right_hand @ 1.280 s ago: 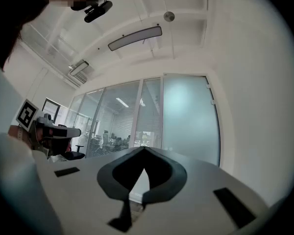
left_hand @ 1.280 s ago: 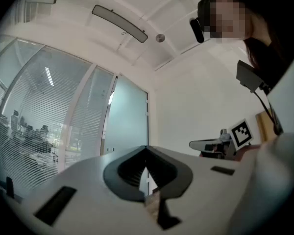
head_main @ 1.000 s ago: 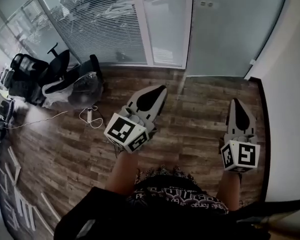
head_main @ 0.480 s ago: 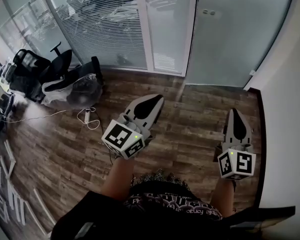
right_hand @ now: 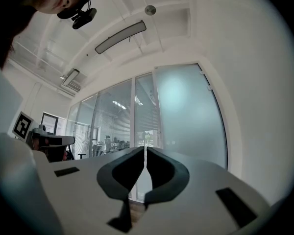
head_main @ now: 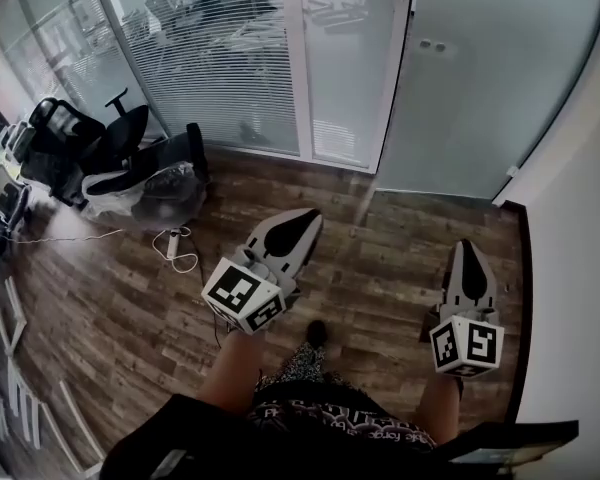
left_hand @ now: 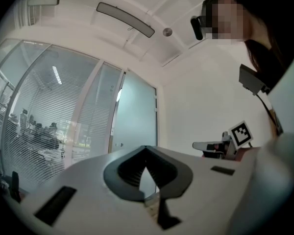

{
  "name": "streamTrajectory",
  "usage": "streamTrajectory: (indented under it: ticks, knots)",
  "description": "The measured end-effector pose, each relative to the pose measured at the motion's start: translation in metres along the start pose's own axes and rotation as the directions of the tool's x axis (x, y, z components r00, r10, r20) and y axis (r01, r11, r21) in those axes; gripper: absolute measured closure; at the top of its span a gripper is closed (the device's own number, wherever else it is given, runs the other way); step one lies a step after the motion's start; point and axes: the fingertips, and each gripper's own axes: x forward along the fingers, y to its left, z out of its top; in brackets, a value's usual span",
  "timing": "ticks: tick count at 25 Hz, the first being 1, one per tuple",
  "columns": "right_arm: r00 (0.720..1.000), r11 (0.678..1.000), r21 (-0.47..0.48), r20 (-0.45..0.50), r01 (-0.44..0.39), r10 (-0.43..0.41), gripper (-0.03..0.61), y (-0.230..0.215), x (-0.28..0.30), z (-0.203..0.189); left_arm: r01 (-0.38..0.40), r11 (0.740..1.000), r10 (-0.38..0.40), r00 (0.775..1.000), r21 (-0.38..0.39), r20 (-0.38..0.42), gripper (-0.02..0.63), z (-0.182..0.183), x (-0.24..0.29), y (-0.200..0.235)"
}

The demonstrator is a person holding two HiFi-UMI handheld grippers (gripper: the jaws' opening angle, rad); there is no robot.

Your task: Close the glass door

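Glass door [head_main: 490, 88], the frosted panel between the blinds-backed glass wall [head_main: 220, 58] and the white wall [head_main: 580, 268], now fills more of the head view than it did a second ago. Its bottom edge sits lower in the picture, and one of your feet [head_main: 317, 333] has come into view on the wooden floor [head_main: 130, 308]. I read that as you stepping toward it. Both grippers have also sunk a little in the picture while still pointing at the door.

Your left gripper [head_main: 313, 215] has its jaws pressed together with nothing between them. Your right gripper [head_main: 467, 245] is the same, tips meeting and empty. Neither touches the door; both are well short of it.

So the task is only at the approach: the door has not been pushed or pulled yet. From here I cannot tell how far it stands ajar, nor make out a handle beyond two small dots near its left edge. Closed jaws should serve for a push, but get nearer first.
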Motion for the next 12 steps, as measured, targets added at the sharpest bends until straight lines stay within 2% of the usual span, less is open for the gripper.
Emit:
streamTrajectory:
  ticks: [4, 8, 12]
  knots:
    - [1.0, 1.0, -0.01, 0.01, 0.026, -0.026, 0.574, -0.003, 0.052, 0.002, 0.027, 1.0, -0.027, 1.0, -0.007, 0.011, 0.611, -0.005, 0.042, 0.042]
    - [0.998, 0.998, -0.027, 0.037, 0.053, -0.052, 0.574, -0.009, 0.112, 0.01, 0.059, 0.998, -0.059, 0.998, 0.037, 0.004, 0.612, -0.003, 0.089, 0.086]
    - [0.997, 0.997, -0.03, 0.046, 0.071, -0.069, 0.574, -0.011, 0.162, 0.012, 0.065, 0.998, -0.065, 0.998, 0.015, 0.014, 0.611, -0.001, 0.123, 0.132]
